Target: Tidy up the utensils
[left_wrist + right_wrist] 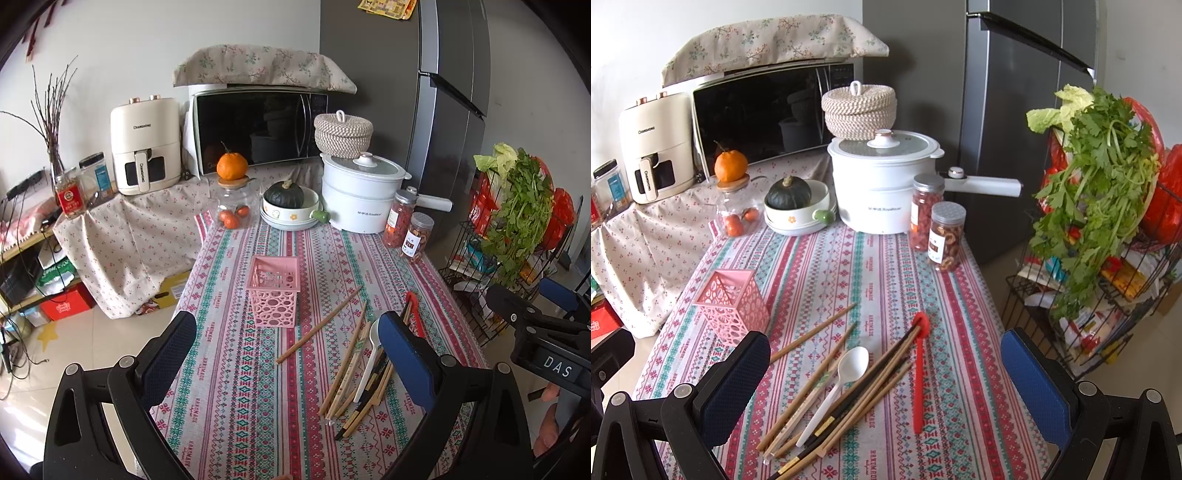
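A pink perforated utensil basket [274, 291] [733, 306] stands upright and looks empty on the striped tablecloth [236, 387] [827, 266]. To its right lie loose utensils: several wooden chopsticks [317, 326] [812, 334], dark chopsticks [849, 398], a white plastic spoon [369, 362] [846, 373] and a red spoon [918, 369]. My left gripper [291, 350] is open and empty, above the table near the basket. My right gripper [886, 373] is open and empty, above the utensil pile; its body shows at the right of the left wrist view [535, 332].
At the table's far end stand a white electric pot [360, 194] [882, 184], two snack jars [938, 225], a bowl with a green squash [290, 206] [794, 206] and a glass jar with an orange [232, 192]. A wire rack with greens [1089, 221] stands right of the table.
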Motion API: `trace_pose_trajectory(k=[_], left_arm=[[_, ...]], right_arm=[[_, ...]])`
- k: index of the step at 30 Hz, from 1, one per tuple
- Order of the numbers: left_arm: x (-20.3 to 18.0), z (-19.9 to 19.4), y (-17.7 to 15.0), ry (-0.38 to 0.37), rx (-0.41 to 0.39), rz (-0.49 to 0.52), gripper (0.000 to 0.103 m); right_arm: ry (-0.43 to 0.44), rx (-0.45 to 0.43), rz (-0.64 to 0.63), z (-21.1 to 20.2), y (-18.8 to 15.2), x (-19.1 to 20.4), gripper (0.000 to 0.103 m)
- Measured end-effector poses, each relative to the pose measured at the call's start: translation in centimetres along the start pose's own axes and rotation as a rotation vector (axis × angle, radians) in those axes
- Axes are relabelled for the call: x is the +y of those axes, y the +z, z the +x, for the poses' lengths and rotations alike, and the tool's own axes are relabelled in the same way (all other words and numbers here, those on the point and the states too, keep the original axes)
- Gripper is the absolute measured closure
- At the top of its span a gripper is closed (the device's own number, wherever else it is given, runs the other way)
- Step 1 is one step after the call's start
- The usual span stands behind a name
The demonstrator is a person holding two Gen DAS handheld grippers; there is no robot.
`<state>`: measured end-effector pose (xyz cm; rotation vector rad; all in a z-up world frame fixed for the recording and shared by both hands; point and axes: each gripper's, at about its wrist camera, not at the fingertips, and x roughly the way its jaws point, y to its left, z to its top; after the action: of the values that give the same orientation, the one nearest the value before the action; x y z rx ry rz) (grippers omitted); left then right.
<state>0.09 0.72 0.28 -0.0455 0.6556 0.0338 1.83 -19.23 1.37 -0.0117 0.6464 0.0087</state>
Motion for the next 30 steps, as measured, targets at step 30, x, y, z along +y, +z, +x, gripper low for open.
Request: trace_pose_trajectory(k=[30], left_arm=[[-2.3,9.5,1.7,-0.173,0.315,0.086,0.003]], right_arm=[[-0.045,0.366,0.146,12.3,0.5,-7.4,0.001]])
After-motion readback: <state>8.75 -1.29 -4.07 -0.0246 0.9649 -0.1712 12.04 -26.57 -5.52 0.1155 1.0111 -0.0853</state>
